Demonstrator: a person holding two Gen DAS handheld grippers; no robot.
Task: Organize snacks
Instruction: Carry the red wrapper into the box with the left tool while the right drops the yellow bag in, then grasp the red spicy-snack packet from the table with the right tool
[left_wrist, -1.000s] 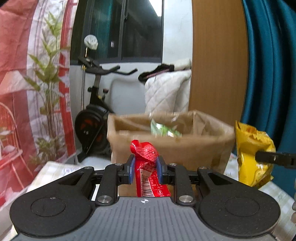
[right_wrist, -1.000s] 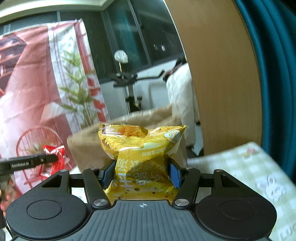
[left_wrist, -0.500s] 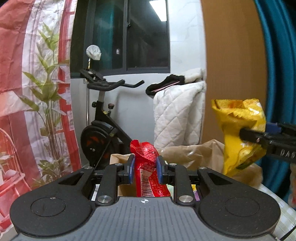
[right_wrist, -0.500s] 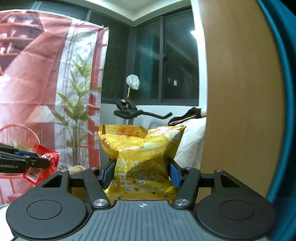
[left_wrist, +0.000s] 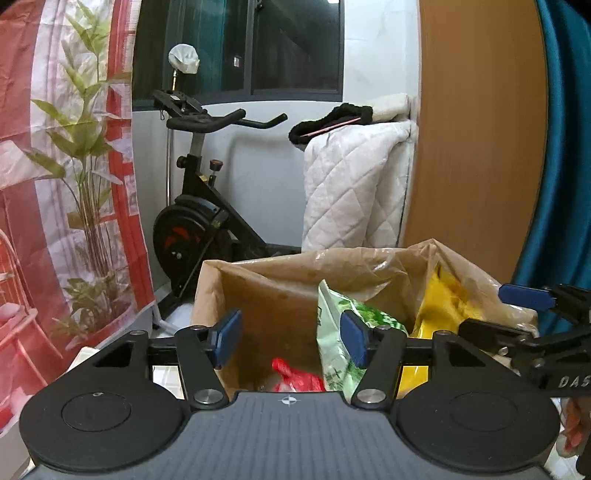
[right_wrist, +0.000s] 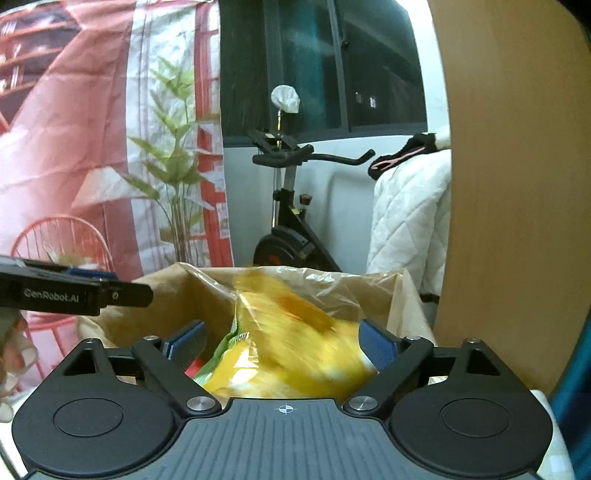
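An open brown paper bag (left_wrist: 258, 284) stands just ahead of both grippers; it also shows in the right wrist view (right_wrist: 207, 291). My left gripper (left_wrist: 290, 341) is open and empty above the bag's mouth. A red snack packet (left_wrist: 295, 378) lies at the bottom of the bag, beside a green-and-white packet (left_wrist: 343, 332). My right gripper (right_wrist: 282, 345) is open; the yellow chip bag (right_wrist: 295, 343) is blurred between its blue pads, dropping into the bag. The yellow bag shows in the left wrist view (left_wrist: 443, 310) inside the bag's right side.
An exercise bike (left_wrist: 199, 221) and a white quilted cover (left_wrist: 354, 188) stand behind the bag. A wooden panel (left_wrist: 476, 147) and a teal curtain (left_wrist: 569, 184) are at the right. A red plant-print hanging (left_wrist: 55, 147) is at the left.
Both grippers came over the paper bag and opened. The red packet fell into the bag from the left gripper, and the yellow chip bag left the right gripper's pads.
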